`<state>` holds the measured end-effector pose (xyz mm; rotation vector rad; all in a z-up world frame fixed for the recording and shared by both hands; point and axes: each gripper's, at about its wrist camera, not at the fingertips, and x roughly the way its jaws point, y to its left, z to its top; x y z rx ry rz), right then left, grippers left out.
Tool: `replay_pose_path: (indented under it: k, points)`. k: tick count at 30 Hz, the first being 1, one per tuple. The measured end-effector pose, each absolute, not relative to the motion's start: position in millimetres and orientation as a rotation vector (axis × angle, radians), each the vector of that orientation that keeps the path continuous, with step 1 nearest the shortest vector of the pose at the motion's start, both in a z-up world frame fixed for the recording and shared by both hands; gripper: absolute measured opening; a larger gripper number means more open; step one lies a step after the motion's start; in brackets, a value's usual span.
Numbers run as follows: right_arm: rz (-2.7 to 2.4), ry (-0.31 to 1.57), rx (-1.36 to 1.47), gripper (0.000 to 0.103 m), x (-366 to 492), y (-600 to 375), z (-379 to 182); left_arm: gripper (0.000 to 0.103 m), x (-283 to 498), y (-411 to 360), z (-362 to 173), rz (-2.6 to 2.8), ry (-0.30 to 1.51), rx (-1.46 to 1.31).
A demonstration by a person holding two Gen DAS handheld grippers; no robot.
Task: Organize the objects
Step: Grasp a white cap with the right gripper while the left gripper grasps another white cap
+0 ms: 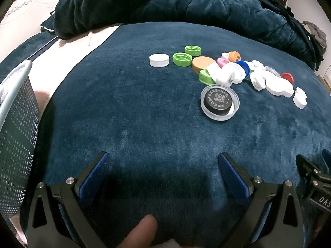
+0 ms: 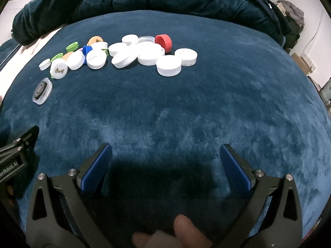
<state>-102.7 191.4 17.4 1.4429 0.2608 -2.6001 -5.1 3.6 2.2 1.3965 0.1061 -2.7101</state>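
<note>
Several plastic bottle caps lie in a loose pile on a dark blue plush blanket (image 1: 124, 103). In the left wrist view a black cap inside a clear lid (image 1: 219, 102) lies nearest, with a white cap (image 1: 158, 60), two green caps (image 1: 182, 59) and an orange cap (image 1: 202, 63) behind it. In the right wrist view white caps (image 2: 168, 65) and a red cap (image 2: 163, 42) lie ahead. My left gripper (image 1: 163, 161) is open and empty above the blanket. My right gripper (image 2: 165, 155) is open and empty too.
A pale mesh basket (image 1: 16, 136) stands at the left edge of the left wrist view. A bunched dark blue duvet (image 1: 165, 4) lies behind the caps. A pink sheet (image 1: 68, 55) shows at far left. The right gripper's body (image 1: 314, 181) is at my lower right.
</note>
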Motion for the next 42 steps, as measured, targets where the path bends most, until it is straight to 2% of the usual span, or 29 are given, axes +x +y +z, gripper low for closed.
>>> replay_pose_path:
  k: [4, 8, 12, 19, 20, 22, 24, 25, 30, 33, 37, 42]
  points:
    - [-2.552, 0.225, 1.53, 0.103, -108, 194, 25, 0.103, -6, 2, 8, -2.696, 0.105, 1.464]
    - [-2.528, 0.072, 1.552, 0.103, -135, 202, 49, 0.102, -16, 4, 16, -2.667, 0.096, 1.588]
    - [-2.522, -0.021, 1.56, 0.103, -171, 206, 62, 0.102, -31, -3, 27, -2.671, 0.231, 1.614]
    - [-2.467, 0.096, 1.621, 0.1, -205, 190, 48, 0.102, -51, -6, 38, -2.683, 0.299, 1.601]
    - [-2.454, 0.108, 1.62, 0.096, -208, 187, 47, 0.102, -53, -6, 39, -2.685, 0.305, 1.596]
    - [-2.428, 0.141, 1.615, 0.077, -211, 180, 44, 0.102, -57, -2, 41, -2.69, 0.317, 1.593]
    - [-2.426, 0.186, 1.61, 0.034, -210, 176, 42, 0.102, -58, 0, 43, -2.701, 0.323, 1.59]
    - [-2.421, 0.196, 1.616, 0.031, -209, 175, 42, 0.102, -62, 0, 46, -2.705, 0.326, 1.589]
    - [-2.339, 0.103, 1.669, 0.031, -207, 190, 62, 0.102, -80, -3, 56, -2.713, 0.302, 1.588]
    - [-2.286, 0.039, 1.63, 0.031, -202, 199, 91, 0.102, -92, 9, 62, -2.722, 0.137, 1.62]
    - [-2.256, -0.025, 1.583, 0.031, -189, 220, 125, 0.102, -92, 31, 66, -2.777, 0.046, 1.645]
    - [-2.272, -0.154, 1.622, 0.031, -185, 244, 126, 0.102, -100, 74, 62, -2.839, -0.04, 1.707]
